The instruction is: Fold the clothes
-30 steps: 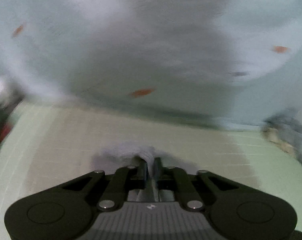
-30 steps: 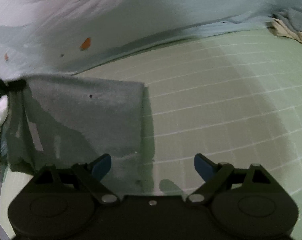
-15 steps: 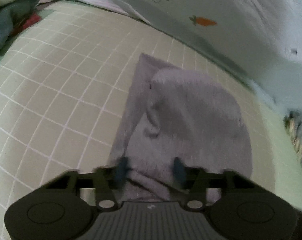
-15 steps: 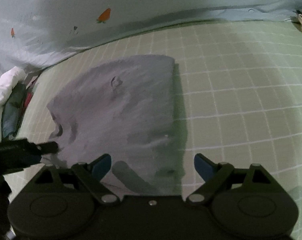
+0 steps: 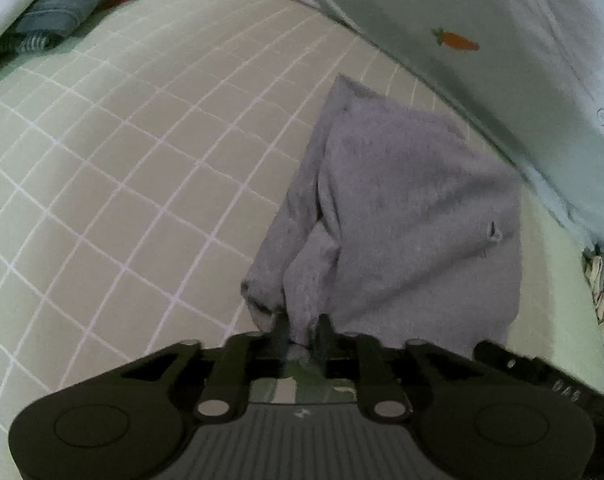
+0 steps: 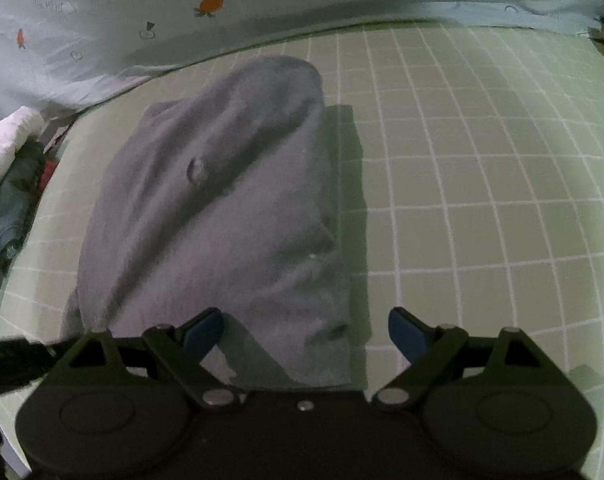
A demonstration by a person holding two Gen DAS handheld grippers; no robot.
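A grey garment [image 5: 413,208] lies folded over on the green checked sheet [image 5: 142,152]. My left gripper [image 5: 302,332] is shut on its near left corner, with cloth bunched between the fingers. In the right wrist view the same grey garment [image 6: 222,216] lies spread ahead with a small tag on top. My right gripper [image 6: 305,332] is open and empty just above the garment's near right edge. The left gripper's dark body shows at the left edge of the right wrist view [image 6: 14,360].
A pale blue quilt with carrot prints [image 5: 501,40] is bunched along the far side [image 6: 142,20]. A pile of dark and white clothes [image 5: 50,16] lies at the far left [image 6: 10,184]. More crumpled cloth [image 5: 599,284] sits at the right edge.
The left gripper had let go of the cloth half a second ago and has shut again on the garment's near left corner. The garment now lies folded on the sheet. The right gripper stays open.
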